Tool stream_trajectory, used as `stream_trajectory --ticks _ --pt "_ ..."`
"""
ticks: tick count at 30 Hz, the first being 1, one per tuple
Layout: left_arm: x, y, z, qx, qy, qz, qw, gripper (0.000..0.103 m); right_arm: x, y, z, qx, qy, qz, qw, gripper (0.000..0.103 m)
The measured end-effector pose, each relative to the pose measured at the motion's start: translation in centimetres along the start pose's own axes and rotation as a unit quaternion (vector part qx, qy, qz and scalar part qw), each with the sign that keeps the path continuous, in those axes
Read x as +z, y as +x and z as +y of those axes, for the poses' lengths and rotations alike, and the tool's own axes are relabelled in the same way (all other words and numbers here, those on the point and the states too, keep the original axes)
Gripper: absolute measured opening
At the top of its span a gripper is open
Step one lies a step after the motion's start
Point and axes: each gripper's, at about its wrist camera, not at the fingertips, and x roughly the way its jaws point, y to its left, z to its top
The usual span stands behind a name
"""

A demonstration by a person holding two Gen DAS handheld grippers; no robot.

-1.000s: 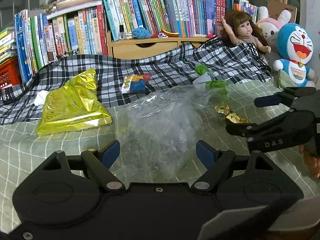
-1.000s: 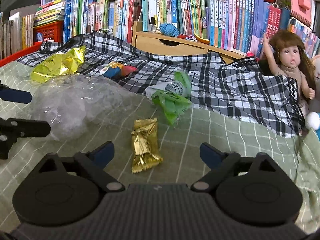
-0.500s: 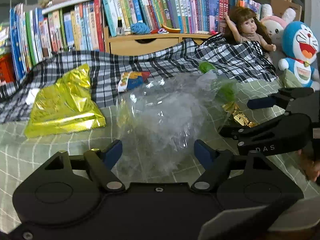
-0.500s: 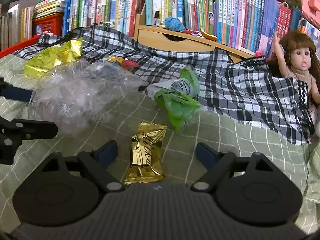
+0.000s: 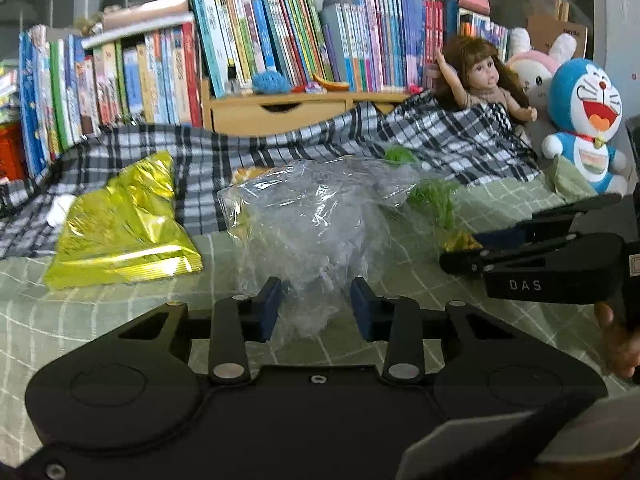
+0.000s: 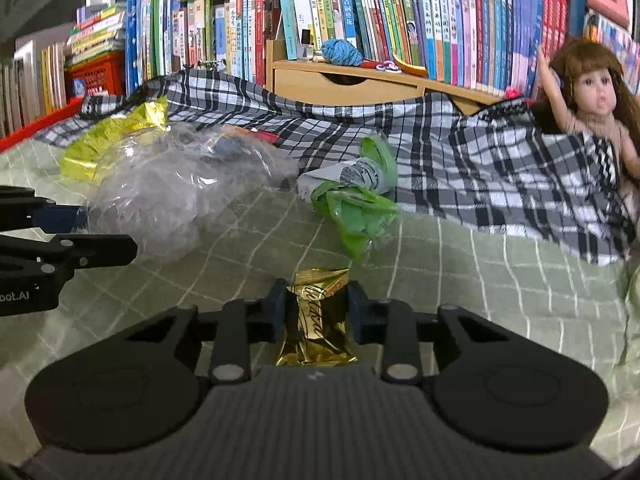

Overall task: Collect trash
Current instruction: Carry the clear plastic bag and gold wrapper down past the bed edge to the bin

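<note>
The bag (image 5: 316, 232) is taken as the landmark on the bed (image 5: 100, 312). To its left a foil pack (image 5: 124, 232) is laid, partly on the blanket (image 5: 288, 148) spread behind it. To its right wrappers (image 6: 356, 208) are found, with a candy (image 6: 316, 320) before them. Books (image 5: 256, 44) are ranged behind the blanket.

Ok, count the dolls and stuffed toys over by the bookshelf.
3, all at the right end: the doll leaning against the books, the pink-eared bunny beside it, and the blue cat plush furthest right. Others may be hidden beyond the frame.
</note>
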Motion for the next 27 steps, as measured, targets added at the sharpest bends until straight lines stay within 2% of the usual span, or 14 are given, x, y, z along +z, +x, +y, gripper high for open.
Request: stream_trajectory --ticks 6,15,22,27 --pt "0.5 -2.7 0.2 -0.009 -0.009 -0.023 0.9997 0.036 0.1 -1.5 0.3 0.001 0.005 -0.006 1.0 0.034" --pt "0.0 -5.7 0.6 0.006 -0.023 -0.034 0.9991 0.036 -0.3 -3.4 0.9 0.007 0.022 -0.012 1.0 0.034" --pt "-1.8 -8.9 1.9 0.008 -0.072 -0.033 0.9968 0.036 -0.8 -5.5 2.0 0.017 0.015 -0.016 1.0 0.035" --pt "-3.1 -11.9 2.0 0.012 -0.074 -0.043 0.9963 0.036 -1.1 -7.3 3.0 0.031 0.011 -0.022 0.999 0.035"
